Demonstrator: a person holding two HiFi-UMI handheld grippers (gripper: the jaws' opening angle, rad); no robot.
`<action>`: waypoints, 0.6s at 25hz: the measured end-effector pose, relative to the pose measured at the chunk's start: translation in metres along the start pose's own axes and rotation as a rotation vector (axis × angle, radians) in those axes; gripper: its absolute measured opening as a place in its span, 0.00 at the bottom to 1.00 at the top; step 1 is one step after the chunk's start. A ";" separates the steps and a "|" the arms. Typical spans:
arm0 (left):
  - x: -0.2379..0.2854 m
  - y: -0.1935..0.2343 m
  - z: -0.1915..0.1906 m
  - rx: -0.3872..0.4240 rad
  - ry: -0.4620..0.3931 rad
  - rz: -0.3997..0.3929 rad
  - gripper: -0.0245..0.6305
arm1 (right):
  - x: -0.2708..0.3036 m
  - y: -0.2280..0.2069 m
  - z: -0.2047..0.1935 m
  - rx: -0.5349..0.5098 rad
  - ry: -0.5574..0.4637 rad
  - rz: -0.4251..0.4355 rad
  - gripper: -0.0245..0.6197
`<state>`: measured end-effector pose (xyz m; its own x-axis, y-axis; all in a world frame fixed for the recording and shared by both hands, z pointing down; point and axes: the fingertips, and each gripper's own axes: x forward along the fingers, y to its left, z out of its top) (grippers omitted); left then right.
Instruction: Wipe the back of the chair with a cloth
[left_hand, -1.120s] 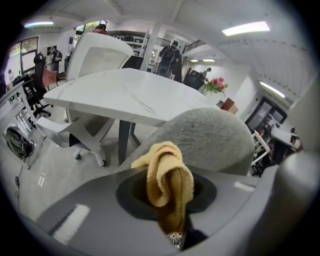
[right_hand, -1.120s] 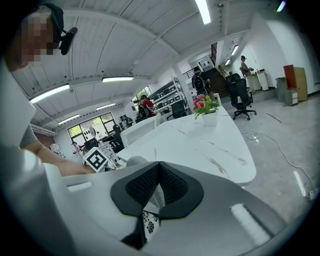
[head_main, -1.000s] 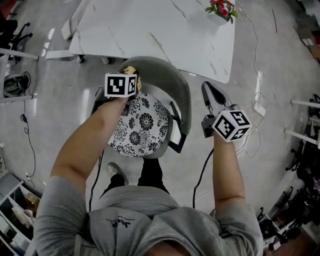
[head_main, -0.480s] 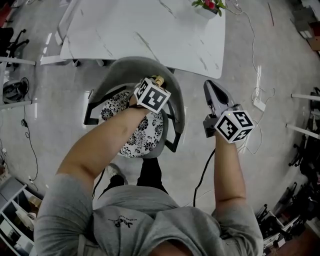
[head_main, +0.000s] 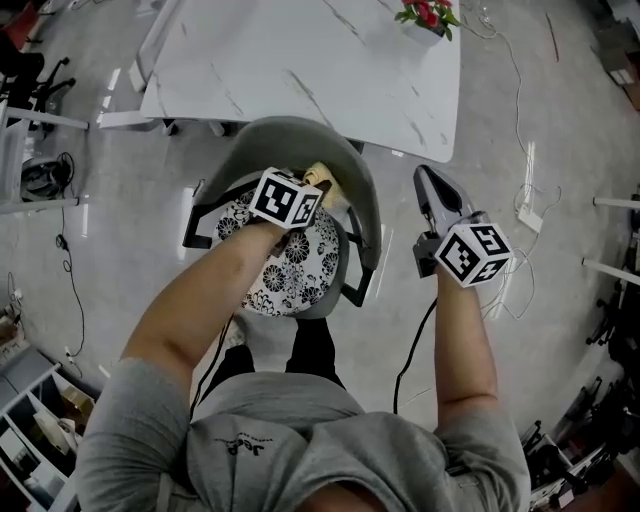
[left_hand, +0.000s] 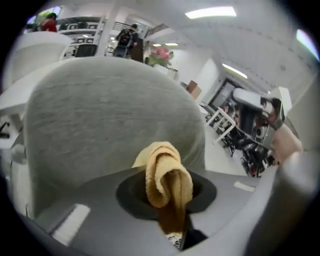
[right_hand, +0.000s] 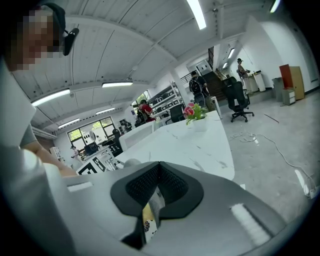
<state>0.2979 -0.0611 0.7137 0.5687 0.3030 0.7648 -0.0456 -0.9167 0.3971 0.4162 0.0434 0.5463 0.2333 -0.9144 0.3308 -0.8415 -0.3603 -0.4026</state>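
**Head view.** The chair stood at the near edge of the white table, its curved grey back just beside that edge. The left gripper reached over the patterned seat cushion and held the yellow cloth against the inner face of the back, near the top rim and right of centre. The right gripper hung over bare floor beside the right edge of the back, apart from it. Cables lay on the floor further right. Open floor lay on both sides of the chair.

**Left gripper view.** The left gripper had its jaws clamped on the cloth, which bunched up out of them in a loop. The chair back filled the field behind the cloth. Its rounded top edge was clear, with room to the right.

**Right gripper view.** The right gripper had its jaws together, with nothing between the pads. The table lay ahead, with a flower pot at its far end.
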 end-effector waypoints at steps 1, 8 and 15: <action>-0.011 0.016 -0.006 -0.067 -0.026 0.021 0.23 | 0.004 0.004 -0.004 -0.002 0.010 0.002 0.04; -0.098 0.142 -0.076 -0.425 -0.148 0.217 0.23 | 0.036 0.051 -0.014 -0.041 0.053 0.016 0.04; -0.120 0.185 -0.110 -0.500 -0.133 0.259 0.23 | 0.055 0.100 -0.013 -0.066 0.060 0.009 0.04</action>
<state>0.1311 -0.2385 0.7517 0.5844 0.0203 0.8112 -0.5612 -0.7119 0.4221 0.3382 -0.0402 0.5352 0.1971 -0.9042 0.3789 -0.8743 -0.3370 -0.3495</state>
